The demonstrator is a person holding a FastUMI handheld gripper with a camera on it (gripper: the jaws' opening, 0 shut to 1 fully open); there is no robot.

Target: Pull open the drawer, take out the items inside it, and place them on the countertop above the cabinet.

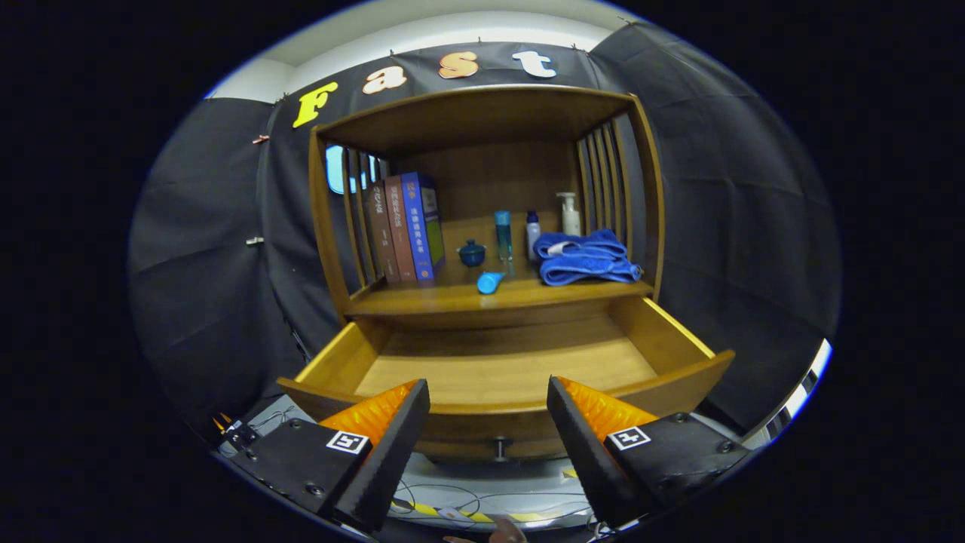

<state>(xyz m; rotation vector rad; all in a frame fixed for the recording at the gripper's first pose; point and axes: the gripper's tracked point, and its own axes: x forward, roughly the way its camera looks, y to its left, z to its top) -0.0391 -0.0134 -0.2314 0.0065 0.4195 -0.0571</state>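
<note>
**Drawer open, gripper spread before its front**

The gripper (488,407) hangs just in front of the drawer (505,369), its two fingers wide apart and holding nothing. Between the fingers, low on the drawer's front panel, sits a small knob (499,448); neither finger touches it. Cables (482,501) lie on the floor below.

The drawer is pulled well out from the cabinet (482,226), and its wooden bottom is bare as far as can be seen.

Beyond it, the countertop (452,298) carries a small cylinder (490,282) lying on its side near the front edge. Behind that stand a lidded pot (472,253), a tall bottle (503,235) and a smaller bottle (532,232). A folded towel (588,258) lies at one end, a pump bottle (571,214) behind it. Books (403,226) stand upright at the other end, against the slatted side.
</note>
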